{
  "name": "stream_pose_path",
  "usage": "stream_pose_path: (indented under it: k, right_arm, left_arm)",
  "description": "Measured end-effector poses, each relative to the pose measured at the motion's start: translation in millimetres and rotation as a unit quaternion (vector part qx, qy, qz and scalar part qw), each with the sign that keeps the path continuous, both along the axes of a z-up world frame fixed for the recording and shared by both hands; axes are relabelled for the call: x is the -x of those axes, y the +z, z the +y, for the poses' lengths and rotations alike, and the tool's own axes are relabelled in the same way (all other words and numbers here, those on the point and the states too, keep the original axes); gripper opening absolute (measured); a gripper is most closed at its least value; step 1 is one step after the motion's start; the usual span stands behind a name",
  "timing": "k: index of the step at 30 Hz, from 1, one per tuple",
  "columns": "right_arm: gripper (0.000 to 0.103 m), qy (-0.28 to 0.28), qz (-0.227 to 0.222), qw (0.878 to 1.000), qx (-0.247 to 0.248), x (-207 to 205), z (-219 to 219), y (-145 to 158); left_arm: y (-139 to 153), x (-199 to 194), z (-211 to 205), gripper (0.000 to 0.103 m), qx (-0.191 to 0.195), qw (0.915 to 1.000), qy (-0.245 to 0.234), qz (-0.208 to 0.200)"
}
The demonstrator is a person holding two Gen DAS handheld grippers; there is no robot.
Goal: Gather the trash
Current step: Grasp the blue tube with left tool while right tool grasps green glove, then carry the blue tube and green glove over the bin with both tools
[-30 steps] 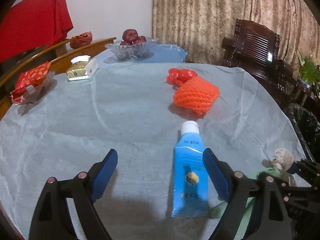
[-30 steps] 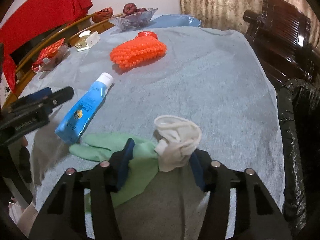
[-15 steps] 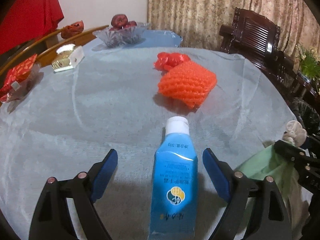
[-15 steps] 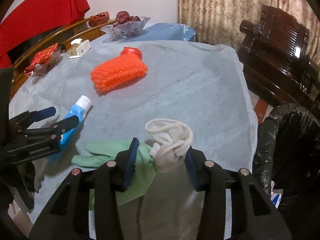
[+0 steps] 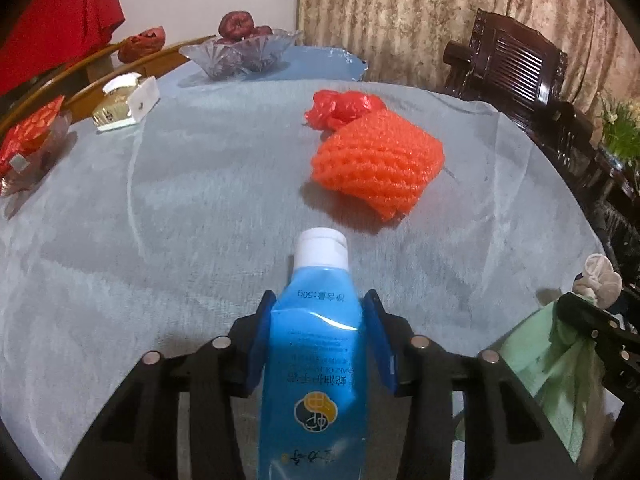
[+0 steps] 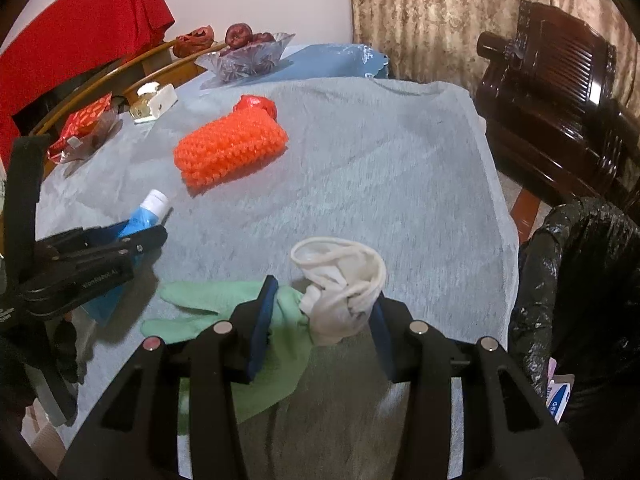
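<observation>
1. left gripper (image 5: 320,340): blue pads pressed on both flanks of the blue tube (image 5: 316,360); its jaws have just been closing, with the tube between them.
2. blue tube: white cap (image 5: 320,246) pointing away from the tool, long axis in line with the fingers, crimped tail running back under the camera. it appears to rest on the grey tablecloth (image 5: 180,220) rather than hang clear, though that cannot be told for certain.
3. right gripper (image 6: 320,320): closed on a bunched white glove (image 6: 340,292) and a green glove (image 6: 224,308), whose green fingers trail out to its left across the cloth.
4. black trash bag (image 6: 572,280): beyond the table edge, on the right gripper's right, mouth not clearly seen. judged to be the drop point.
5. governing relation: the bag lies on the far side of the right gripper from the tube, so the right hand is nearer it; the left must carry the tube across the table past the gloves.
6. uncollected items: orange foam net (image 5: 380,168), farther out than the cap, with a crumpled red plastic bag (image 5: 344,108) touching its far side; both well apart from either tool.
</observation>
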State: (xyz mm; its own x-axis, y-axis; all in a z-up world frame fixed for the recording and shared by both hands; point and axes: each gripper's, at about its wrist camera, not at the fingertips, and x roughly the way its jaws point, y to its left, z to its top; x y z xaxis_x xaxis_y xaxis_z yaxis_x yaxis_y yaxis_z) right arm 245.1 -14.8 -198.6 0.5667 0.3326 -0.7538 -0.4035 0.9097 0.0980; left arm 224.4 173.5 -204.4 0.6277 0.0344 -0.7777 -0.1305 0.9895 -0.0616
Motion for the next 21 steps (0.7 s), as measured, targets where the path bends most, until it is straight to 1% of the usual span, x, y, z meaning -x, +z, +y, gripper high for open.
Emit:
stream_pose_path:
  k: [4, 10, 17, 21]
  right_arm:
    - [0.042, -0.001, -0.013, 1.0, -0.008, 2.2, -2.7, 12.1]
    - [0.042, -0.002, -0.029, 1.0, -0.01, 6.3, -5.6, 31.9]
    - [0.042, -0.004, -0.056, 0.998, -0.009, 17.9, -14.9, 57.8]
    - [0.042, -0.012, -0.066, 0.998, -0.012, 24.7, -27.4, 69.2]
  left_arm:
    - [10.6, 5.4, 0.9, 0.044, 0.008, 0.9998, 0.006, -0.016]
    - [37.7, 16.6, -8.5, 0.044, 0.006, 0.999, -0.008, -0.045]
    - [57.8, 26.6, -26.7, 0.044, 0.006, 0.9978, -0.034, -0.056]
    - [69.7, 32.9, -38.3, 0.044, 0.007, 0.9969, -0.045, -0.064]
